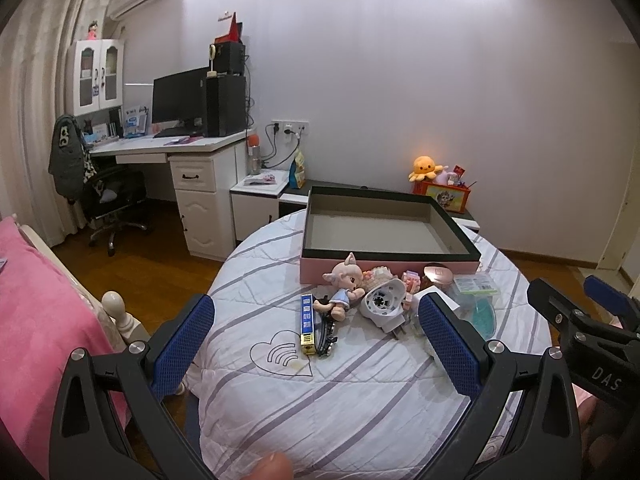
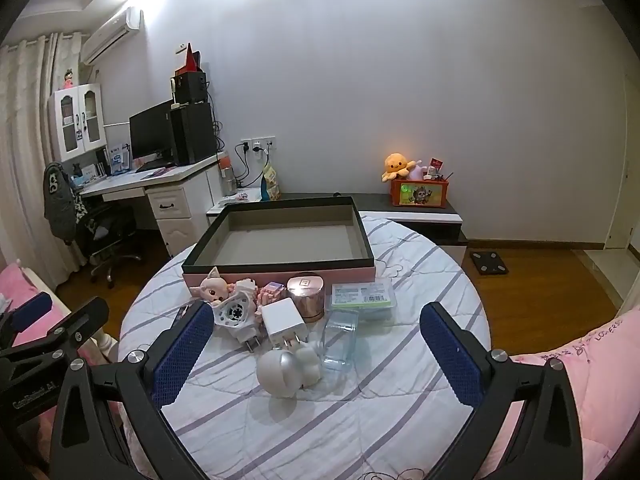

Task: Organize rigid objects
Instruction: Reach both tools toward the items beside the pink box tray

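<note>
An open, empty pink box with a black rim sits at the far side of a round table with a striped cloth. In front of it lies a cluster: a doll, a white round plug device, a blue-and-gold long box, a white charger, a rose-gold jar, a clear container, a silver-white round object. My left gripper is open and empty, near the blue box. My right gripper is open, its fingers either side of the silver object.
A pink bed lies left, a pink quilt right. A desk with monitor and chair stand at the back left. A low cabinet holds a toy box with an orange plush. A scale lies on the floor.
</note>
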The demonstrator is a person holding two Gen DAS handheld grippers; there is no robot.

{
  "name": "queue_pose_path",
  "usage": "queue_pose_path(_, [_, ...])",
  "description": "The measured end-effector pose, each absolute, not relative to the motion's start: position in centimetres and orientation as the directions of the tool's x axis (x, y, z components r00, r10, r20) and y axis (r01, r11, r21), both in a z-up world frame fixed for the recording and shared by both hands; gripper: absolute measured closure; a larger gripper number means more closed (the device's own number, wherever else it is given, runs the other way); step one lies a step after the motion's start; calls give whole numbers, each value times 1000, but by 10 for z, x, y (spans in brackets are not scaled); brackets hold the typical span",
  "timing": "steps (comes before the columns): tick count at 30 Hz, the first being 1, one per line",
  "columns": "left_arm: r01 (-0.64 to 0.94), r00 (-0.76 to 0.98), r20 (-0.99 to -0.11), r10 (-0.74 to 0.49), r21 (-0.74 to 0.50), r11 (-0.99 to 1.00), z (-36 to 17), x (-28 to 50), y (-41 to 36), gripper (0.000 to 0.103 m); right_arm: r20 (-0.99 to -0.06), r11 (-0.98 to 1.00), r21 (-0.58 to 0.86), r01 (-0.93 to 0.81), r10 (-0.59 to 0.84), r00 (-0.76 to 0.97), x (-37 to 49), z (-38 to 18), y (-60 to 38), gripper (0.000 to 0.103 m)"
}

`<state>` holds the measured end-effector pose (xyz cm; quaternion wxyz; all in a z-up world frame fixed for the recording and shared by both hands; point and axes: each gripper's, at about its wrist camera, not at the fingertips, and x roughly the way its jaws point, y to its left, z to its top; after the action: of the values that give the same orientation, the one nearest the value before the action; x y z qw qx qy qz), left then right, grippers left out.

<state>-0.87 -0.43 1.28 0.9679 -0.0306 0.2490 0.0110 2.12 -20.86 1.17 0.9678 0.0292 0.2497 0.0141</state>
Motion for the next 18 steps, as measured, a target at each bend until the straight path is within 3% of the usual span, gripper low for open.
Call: queue_pose_path(18, [-20, 894, -448, -5, -52, 998, 20, -18, -5, 0, -444, 998, 61, -14, 40, 895, 21, 18, -208, 0])
